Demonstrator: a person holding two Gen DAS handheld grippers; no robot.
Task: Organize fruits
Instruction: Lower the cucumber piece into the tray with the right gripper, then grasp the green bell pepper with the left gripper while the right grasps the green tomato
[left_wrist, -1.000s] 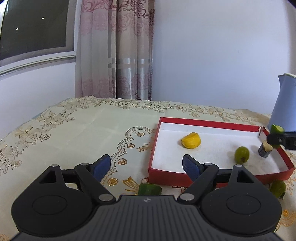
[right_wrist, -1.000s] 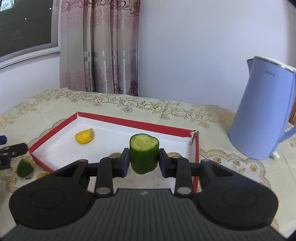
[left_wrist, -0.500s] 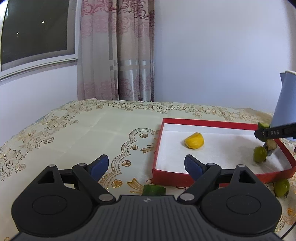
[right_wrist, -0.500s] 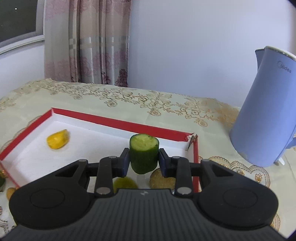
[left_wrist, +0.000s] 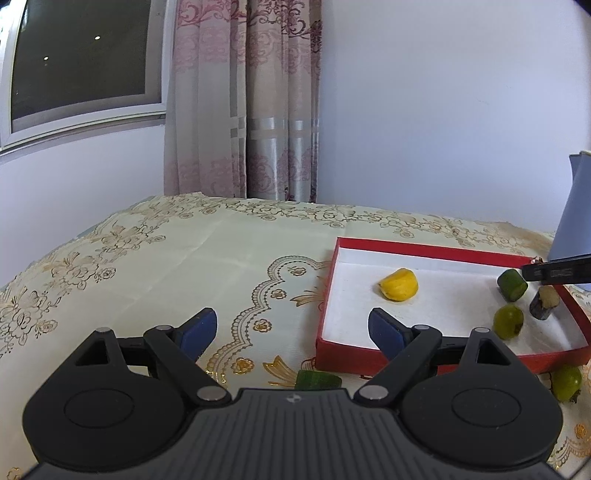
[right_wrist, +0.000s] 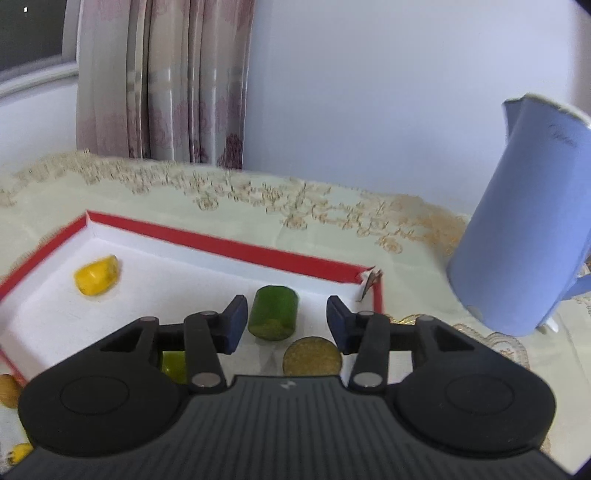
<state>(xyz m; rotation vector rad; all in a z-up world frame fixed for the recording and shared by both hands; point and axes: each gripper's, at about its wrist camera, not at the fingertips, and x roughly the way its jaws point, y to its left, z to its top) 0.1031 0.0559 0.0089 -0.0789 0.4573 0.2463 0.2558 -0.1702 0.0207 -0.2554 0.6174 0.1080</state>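
Released from the right gripper (right_wrist: 283, 323), whose jaws have just been opening, the cucumber chunk (right_wrist: 273, 312) that was clamped upright a moment ago is now seen tipped on its side between the parted pads, touched by neither. It is a short, dark green cylinder with a paler cut face turned toward the camera, and it lies on the white floor of the red tray (right_wrist: 229, 248) near the far right corner. A yellow fruit piece (right_wrist: 96, 275) is seen toward the tray's left end, a brownish round slice (right_wrist: 312, 356) just in front of the chunk, and a green fruit (right_wrist: 173, 365) partly hidden behind the left finger. A blue kettle (right_wrist: 517, 236) stands outside the tray on the right. The left gripper (left_wrist: 291, 330) is held wide apart with nothing between its pads, above the patterned tablecloth (left_wrist: 166, 266); another green piece (left_wrist: 317, 379) is seen just before the tray's near wall.
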